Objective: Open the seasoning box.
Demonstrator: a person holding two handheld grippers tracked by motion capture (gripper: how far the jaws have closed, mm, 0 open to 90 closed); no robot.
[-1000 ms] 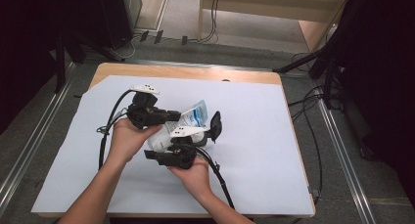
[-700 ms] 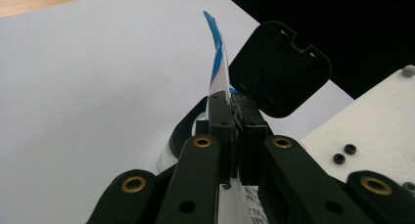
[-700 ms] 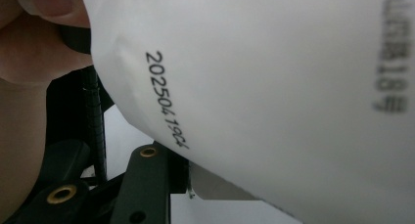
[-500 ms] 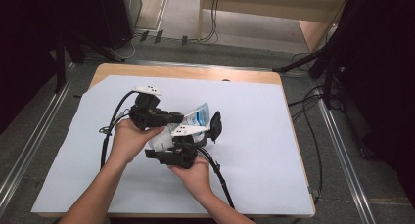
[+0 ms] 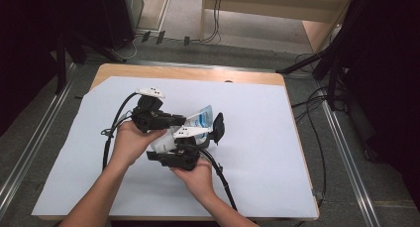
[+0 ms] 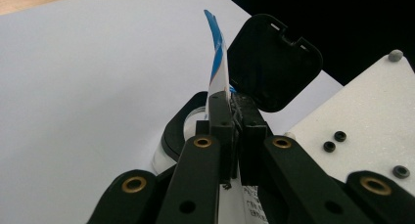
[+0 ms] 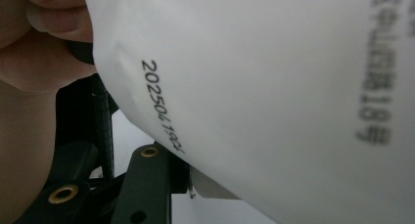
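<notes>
I am holding a white and blue pouch [image 5: 198,125] between both hand-held grippers above the middle of the desk [image 5: 277,152].

My left hand-held gripper [image 6: 234,104] is pinching the pouch's thin flat edge, jaws nearly closed on it, with the blue strip [image 6: 217,53] rising past the tips. A black hinged cap [image 6: 274,62] is standing open just behind, and what it belongs to is partly hidden by the jaws. My right hand-held gripper [image 5: 208,133] is sitting under the pouch; in the right gripper view the white film [image 7: 274,87] is covering its jaws, so I cannot tell whether they are gripping. The printed text [image 7: 164,106] is partly blurred and cut off.
</notes>
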